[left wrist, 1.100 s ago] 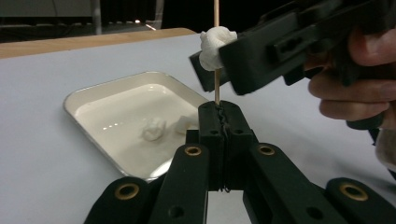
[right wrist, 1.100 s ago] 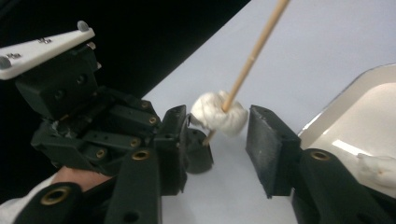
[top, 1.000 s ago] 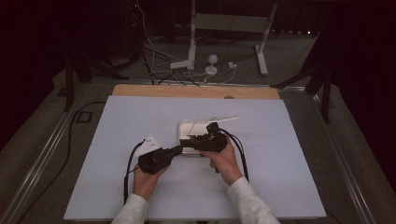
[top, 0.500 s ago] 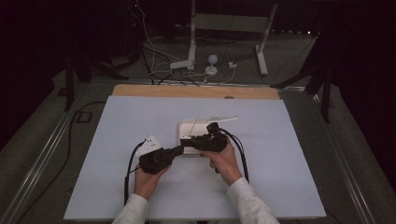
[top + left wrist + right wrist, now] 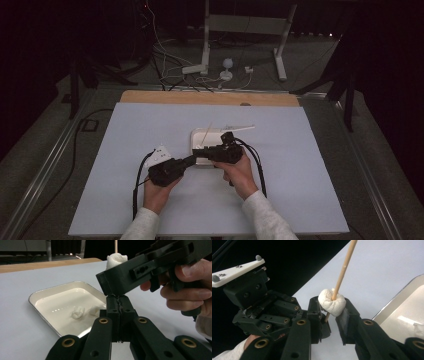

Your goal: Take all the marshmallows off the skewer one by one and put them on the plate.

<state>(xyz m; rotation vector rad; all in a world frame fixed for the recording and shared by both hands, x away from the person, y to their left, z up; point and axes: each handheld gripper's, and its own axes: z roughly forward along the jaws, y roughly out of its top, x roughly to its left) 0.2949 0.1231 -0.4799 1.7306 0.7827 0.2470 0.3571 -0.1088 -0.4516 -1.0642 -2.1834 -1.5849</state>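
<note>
Nothing has shifted on the table since the earlier frame except the right gripper (image 5: 331, 315), whose jaws have just been closing around a soft white marshmallow (image 5: 331, 301) speared on a thin wooden skewer (image 5: 343, 268). That skewer's long axis runs steeply upward, probably tilted slightly, above the shallow white metal tray (image 5: 47, 291). Jaws of the left gripper (image 5: 119, 306) are pressed together, seemingly pinching the skewer's lower end.

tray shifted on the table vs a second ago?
No. In the high view the tray sits in the same spot relative to the table's wooden far edge.
</note>
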